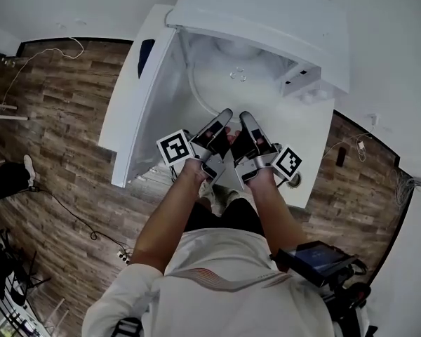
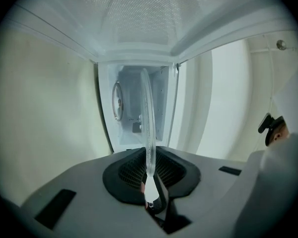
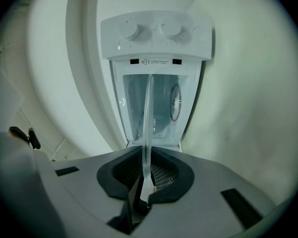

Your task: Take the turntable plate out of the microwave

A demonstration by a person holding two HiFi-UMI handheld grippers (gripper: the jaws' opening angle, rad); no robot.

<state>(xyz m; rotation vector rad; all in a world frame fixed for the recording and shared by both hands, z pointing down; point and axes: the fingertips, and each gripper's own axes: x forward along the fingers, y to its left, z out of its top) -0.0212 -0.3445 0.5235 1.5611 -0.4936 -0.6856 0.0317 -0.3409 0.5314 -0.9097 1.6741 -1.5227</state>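
The clear glass turntable plate [image 1: 228, 93] is at the mouth of the white microwave [image 1: 266, 12], whose door [image 1: 144, 97] hangs open to the left. My left gripper [image 1: 223, 118] and right gripper [image 1: 244, 119] sit side by side at the plate's near rim. In the left gripper view the plate [image 2: 148, 118] shows edge-on as a thin glass strip, and the left gripper [image 2: 150, 182] is shut on it. The right gripper view also has the plate [image 3: 147, 123] edge-on, with the right gripper [image 3: 145, 182] shut on it in front of the open oven cavity [image 3: 156, 108].
The microwave stands on a white counter [image 1: 316, 139] above a brown wooden floor [image 1: 70, 153]. Cables [image 1: 77, 216] trail over the floor at the left. A dark screen device [image 1: 316, 258] sits at the person's right hip. Two control knobs [image 3: 149, 31] face the right gripper.
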